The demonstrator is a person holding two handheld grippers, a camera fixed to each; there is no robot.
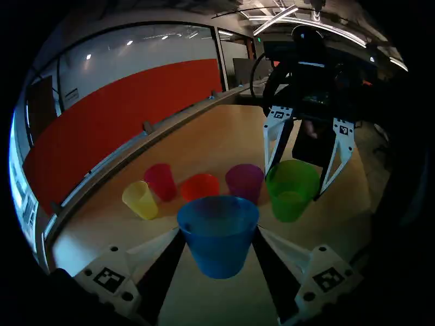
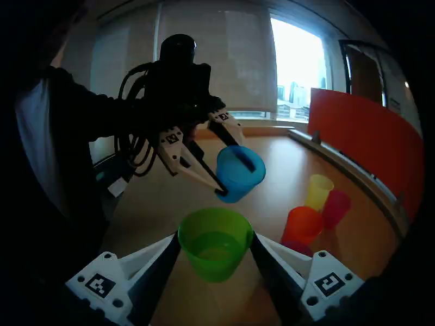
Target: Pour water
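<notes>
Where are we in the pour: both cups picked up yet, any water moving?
Done: both cups are gripped, the blue cup in the left gripper, the green cup in the right gripper. In hand: they are held near each other, the blue one tilted. Left: no stream is visible; the green cup seems to hold some liquid, so the pour probably has not yet begun.

Six cups, one per colour: blue cup (image 1: 217,252), green cup (image 1: 291,198), yellow cup (image 1: 140,200), red cup (image 1: 161,181), orange cup (image 1: 200,187), purple cup (image 1: 244,182); two gripped, four on the table (image 1: 228,130). Two grippers: left gripper (image 1: 218,231), right gripper (image 2: 215,239); one table; one person (image 2: 54,136).
</notes>
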